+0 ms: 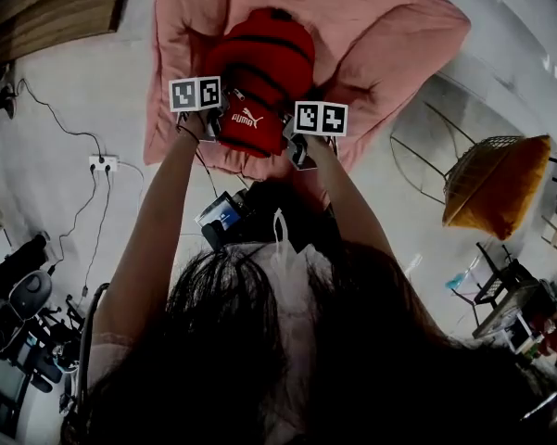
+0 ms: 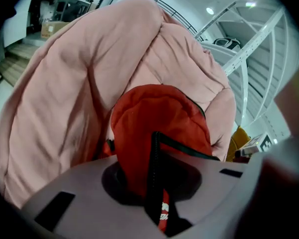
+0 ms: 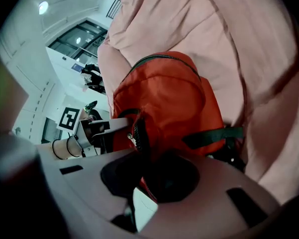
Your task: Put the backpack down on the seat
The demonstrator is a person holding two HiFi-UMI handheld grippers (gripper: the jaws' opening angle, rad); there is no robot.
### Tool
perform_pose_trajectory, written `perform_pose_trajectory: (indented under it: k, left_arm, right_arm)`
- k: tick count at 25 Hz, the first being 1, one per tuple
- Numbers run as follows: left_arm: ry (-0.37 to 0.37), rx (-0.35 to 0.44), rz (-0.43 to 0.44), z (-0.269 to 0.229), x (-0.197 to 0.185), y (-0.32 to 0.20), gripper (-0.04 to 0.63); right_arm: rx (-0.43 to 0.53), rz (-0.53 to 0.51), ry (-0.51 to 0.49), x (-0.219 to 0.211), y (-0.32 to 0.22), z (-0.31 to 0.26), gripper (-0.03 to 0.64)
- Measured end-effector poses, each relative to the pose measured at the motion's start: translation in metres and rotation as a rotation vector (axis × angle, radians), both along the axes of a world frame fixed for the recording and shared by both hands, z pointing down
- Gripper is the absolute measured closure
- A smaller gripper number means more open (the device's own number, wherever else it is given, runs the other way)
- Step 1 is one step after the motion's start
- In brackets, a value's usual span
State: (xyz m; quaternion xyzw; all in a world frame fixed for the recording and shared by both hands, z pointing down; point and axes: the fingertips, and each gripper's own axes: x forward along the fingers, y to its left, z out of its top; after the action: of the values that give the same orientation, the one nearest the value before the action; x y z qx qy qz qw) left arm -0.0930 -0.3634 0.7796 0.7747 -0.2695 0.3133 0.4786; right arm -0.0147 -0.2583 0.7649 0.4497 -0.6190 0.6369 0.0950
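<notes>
Left gripper (image 1: 213, 123) and right gripper (image 1: 293, 143) each pinch the red Puma backpack (image 1: 259, 68). We judge it down on the pink beanbag (image 1: 389, 26), top centre; release pending.

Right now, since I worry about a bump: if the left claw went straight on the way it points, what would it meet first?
The red backpack, which the left claw is shut on. Right behind it, probably, comes the pink seat cushion.
</notes>
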Motion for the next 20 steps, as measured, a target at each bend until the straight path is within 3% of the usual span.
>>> perform_pose_trajectory:
  k: [3, 5, 6, 7, 8, 13, 16, 20]
  left_arm:
    - [0.002, 0.007, -0.032, 0.004, -0.003, -0.003, 0.495]
    - [0.03, 0.038, -0.051, 0.0, -0.002, -0.007, 0.318]
    - [0.041, 0.051, -0.061, -0.002, -0.002, -0.009, 0.293]
    - [0.043, 0.06, -0.068, -0.003, -0.004, -0.01, 0.287]
    - [0.037, 0.067, -0.07, -0.006, -0.006, -0.01, 0.284]
    - [0.008, 0.093, -0.004, -0.023, -0.031, 0.003, 0.282]
    - [0.047, 0.114, 0.022, -0.046, -0.046, 0.01, 0.282]
    - [0.147, 0.188, -0.019, -0.098, -0.055, 0.017, 0.284]
  right_arm:
    - [0.011, -0.031, 0.056, -0.001, -0.001, -0.001, 0.561]
    - [0.016, -0.041, 0.084, 0.002, -0.001, -0.003, 0.543]
    - [0.017, -0.041, 0.09, 0.004, -0.001, -0.004, 0.475]
    - [0.018, -0.037, 0.093, 0.006, -0.002, -0.006, 0.403]
    - [0.018, -0.031, 0.096, 0.008, -0.003, -0.008, 0.387]
    - [0.05, 0.017, 0.151, 0.028, 0.006, -0.024, 0.374]
    - [0.12, 0.09, 0.164, 0.049, 0.007, -0.045, 0.374]
    - [0.241, 0.174, 0.1, 0.064, 0.011, -0.093, 0.376]
